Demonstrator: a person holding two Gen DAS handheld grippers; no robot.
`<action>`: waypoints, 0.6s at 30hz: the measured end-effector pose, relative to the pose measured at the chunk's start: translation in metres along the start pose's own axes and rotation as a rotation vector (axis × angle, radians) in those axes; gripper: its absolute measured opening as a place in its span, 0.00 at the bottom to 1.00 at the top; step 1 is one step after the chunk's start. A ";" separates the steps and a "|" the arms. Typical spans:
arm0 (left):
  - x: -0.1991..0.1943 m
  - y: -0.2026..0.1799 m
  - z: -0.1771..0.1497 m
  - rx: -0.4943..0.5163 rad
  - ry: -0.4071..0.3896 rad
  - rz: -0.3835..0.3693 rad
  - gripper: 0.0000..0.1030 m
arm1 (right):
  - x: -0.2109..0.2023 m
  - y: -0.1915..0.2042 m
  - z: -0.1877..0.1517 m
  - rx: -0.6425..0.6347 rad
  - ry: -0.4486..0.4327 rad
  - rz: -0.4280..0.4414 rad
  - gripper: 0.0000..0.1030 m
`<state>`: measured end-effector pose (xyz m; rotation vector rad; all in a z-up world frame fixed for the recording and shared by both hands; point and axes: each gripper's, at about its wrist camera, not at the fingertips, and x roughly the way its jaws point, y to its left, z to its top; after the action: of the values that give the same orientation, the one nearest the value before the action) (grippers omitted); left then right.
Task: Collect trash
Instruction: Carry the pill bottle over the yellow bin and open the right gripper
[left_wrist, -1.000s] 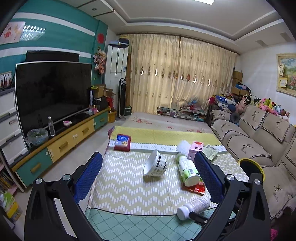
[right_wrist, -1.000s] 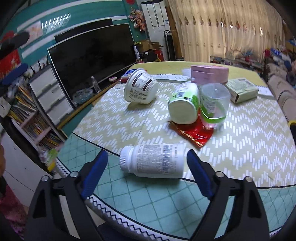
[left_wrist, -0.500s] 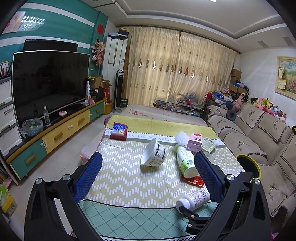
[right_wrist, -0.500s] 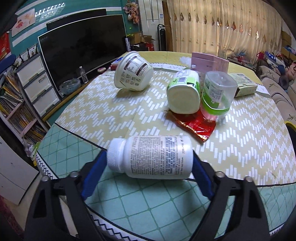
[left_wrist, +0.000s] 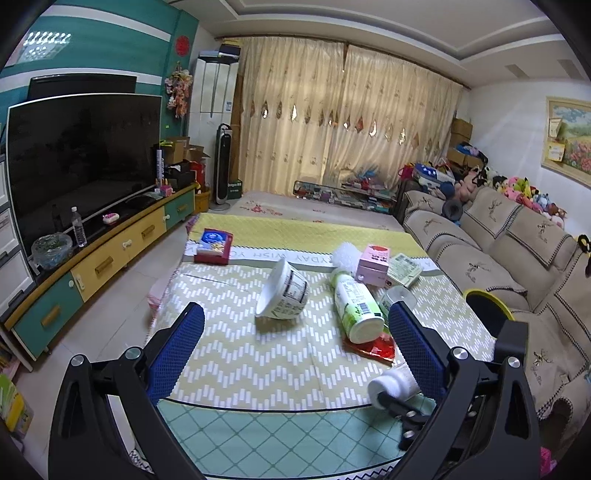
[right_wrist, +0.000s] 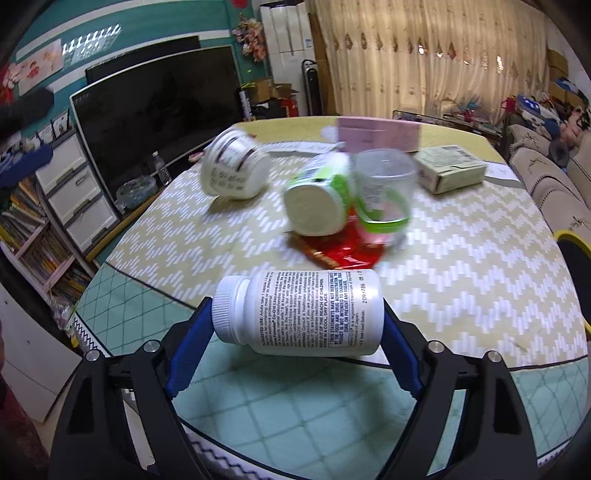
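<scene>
Trash lies scattered over a low worktop (left_wrist: 236, 362) covered with a zigzag-patterned cloth and a mint diamond-patterned mat at its near end. A white pill bottle (right_wrist: 299, 312) with a ribbed cap and a printed label lies on its side across the near edge of the cloth, right between the blue pads of the right gripper (right_wrist: 297, 332); the jaws stand wide, the left pad beside the cap and the right pad at the bottle's base, and whether they press on it cannot be told. The left wrist view shows the same bottle (left_wrist: 393, 382) low on its right, with the black tip of the right gripper (left_wrist: 397, 404) in front of it. The left gripper (left_wrist: 295, 350) hovers over the near end of the worktop with its jaws wide apart and nothing between them. Farther back, a white paper cup (left_wrist: 282, 295) lies tipped on its side, well apart from the pill bottle. To its right a green-and-white bottle (left_wrist: 356, 306) lies with its base toward the cameras, resting partly on a red foil wrapper (right_wrist: 340, 251). A clear plastic cup (right_wrist: 382, 195) with a green band sits touching that bottle. Behind them stand a pink box (left_wrist: 373, 264) and a pale green carton (right_wrist: 450, 173). A red and blue packet (left_wrist: 214, 245) lies at the far left of the worktop.
</scene>
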<state>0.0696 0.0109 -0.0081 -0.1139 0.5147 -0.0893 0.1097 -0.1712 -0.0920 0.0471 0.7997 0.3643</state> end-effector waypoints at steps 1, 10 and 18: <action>0.004 -0.004 0.000 0.005 0.004 -0.004 0.95 | -0.003 -0.006 0.000 0.012 -0.005 -0.005 0.78; 0.041 -0.044 0.000 0.050 0.048 -0.065 0.95 | -0.038 -0.103 0.008 0.177 -0.097 -0.130 0.78; 0.081 -0.076 -0.003 0.092 0.108 -0.098 0.95 | -0.070 -0.230 0.018 0.348 -0.178 -0.377 0.78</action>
<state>0.1335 -0.0741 -0.0401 -0.0446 0.6117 -0.2160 0.1473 -0.4083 -0.0716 0.2476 0.6709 -0.1373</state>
